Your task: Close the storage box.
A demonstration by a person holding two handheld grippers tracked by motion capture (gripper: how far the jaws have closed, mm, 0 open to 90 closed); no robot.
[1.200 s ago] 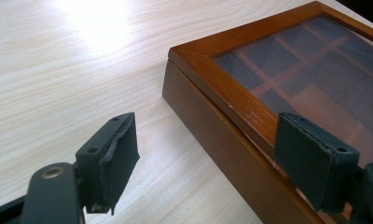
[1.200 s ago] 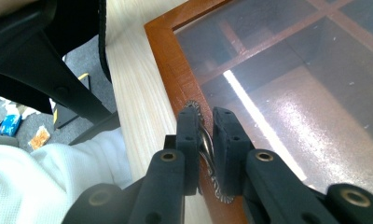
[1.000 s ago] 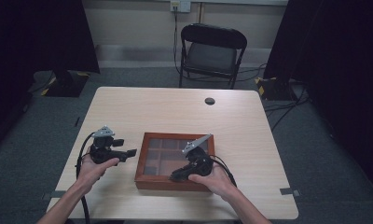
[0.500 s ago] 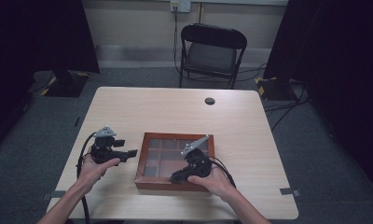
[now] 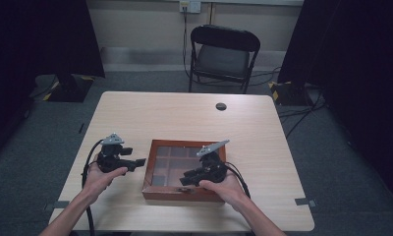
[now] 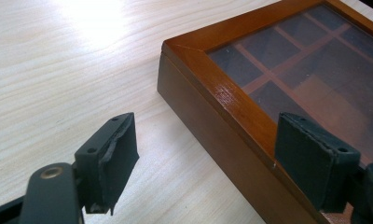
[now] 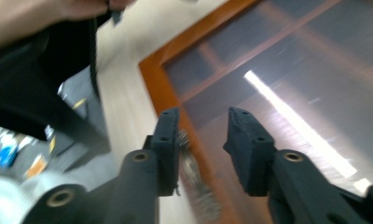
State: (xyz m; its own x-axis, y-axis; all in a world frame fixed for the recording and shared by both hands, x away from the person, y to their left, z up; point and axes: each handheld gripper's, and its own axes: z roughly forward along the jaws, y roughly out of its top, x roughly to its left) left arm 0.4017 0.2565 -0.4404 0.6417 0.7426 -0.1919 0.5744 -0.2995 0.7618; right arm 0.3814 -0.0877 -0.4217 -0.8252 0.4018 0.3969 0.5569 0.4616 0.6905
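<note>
A: Where does the wooden display box sit?

B: Near the front edge of the tabletop, about midway along it, glass lid down and flat. Through the glass you can make out the dividers of its compartments.

A: And the two tools?

B: The right tool is over the box's front edge, jaws parted with a narrow gap and nothing between them; its own view shows a small metal clasp at the front rim just beyond the jaws, though blurred. The left tool is spread wide, straddling the box's left edge, one jaw over the tabletop, the other over the lid frame.

A: So which step?

B: I'd say lining up to open the lid. Next, the right tool likely needs to catch the clasp or front lip, while the left steadies the box's side.
</note>
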